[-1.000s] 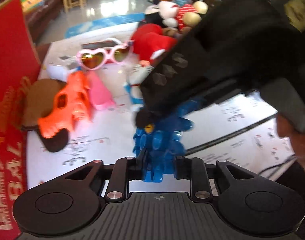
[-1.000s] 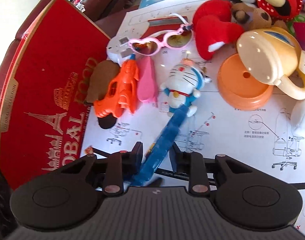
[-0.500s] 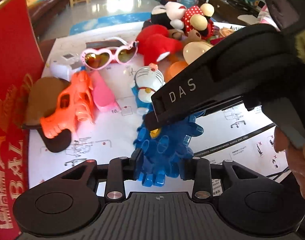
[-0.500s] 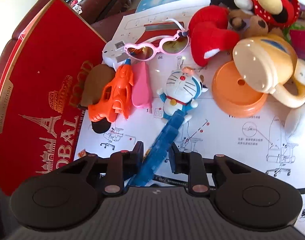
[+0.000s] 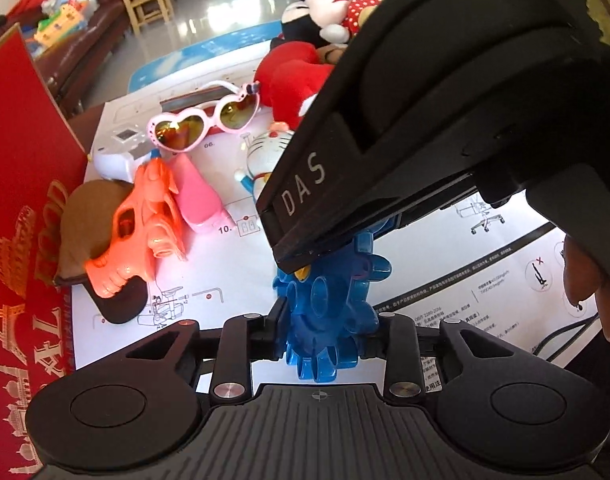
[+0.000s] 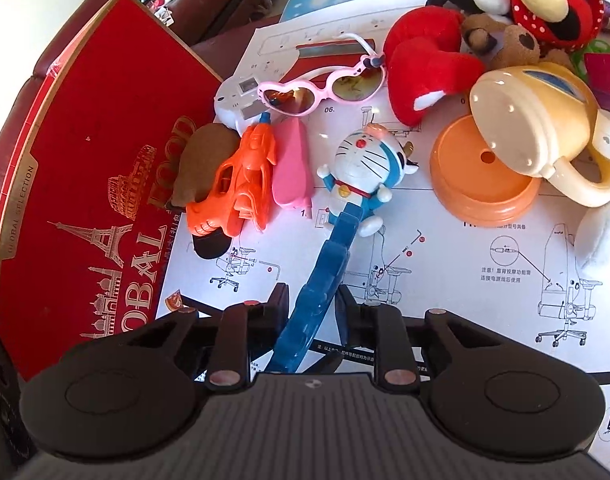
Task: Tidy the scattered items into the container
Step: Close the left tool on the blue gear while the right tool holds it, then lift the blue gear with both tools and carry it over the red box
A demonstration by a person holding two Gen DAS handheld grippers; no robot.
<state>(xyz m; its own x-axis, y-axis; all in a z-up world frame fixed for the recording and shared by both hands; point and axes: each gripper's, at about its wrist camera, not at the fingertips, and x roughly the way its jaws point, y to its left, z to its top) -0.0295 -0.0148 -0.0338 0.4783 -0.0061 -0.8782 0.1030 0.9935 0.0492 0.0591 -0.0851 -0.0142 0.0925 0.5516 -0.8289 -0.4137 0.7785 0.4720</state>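
A blue gear-shaped plastic toy (image 5: 329, 312) hangs above the paper sheet, held by both grippers. My left gripper (image 5: 325, 316) has it across its broad toothed body, jaws closing, pads touching both sides. In the right wrist view the same blue toy (image 6: 325, 280) shows edge-on and slanted between the closing jaws of my right gripper (image 6: 313, 300), which press on it. The right gripper's black body (image 5: 445, 120) fills the upper right of the left wrist view. The red box (image 6: 85, 160) lies at the left.
On the instruction sheet (image 6: 485, 280) lie an orange water pistol (image 6: 233, 188), a pink piece (image 6: 291, 168), heart sunglasses (image 6: 325, 88), a Doraemon figure (image 6: 365, 168), an orange lid (image 6: 477, 184), a cream mug (image 6: 537, 120) and plush toys (image 6: 425, 56). A hand (image 5: 585, 280) shows at right.
My left jaws went from a narrow pinch on the blue toy to a wider hold across its body. The right jaws narrowed onto the toy's edge. The left view tilted slightly.
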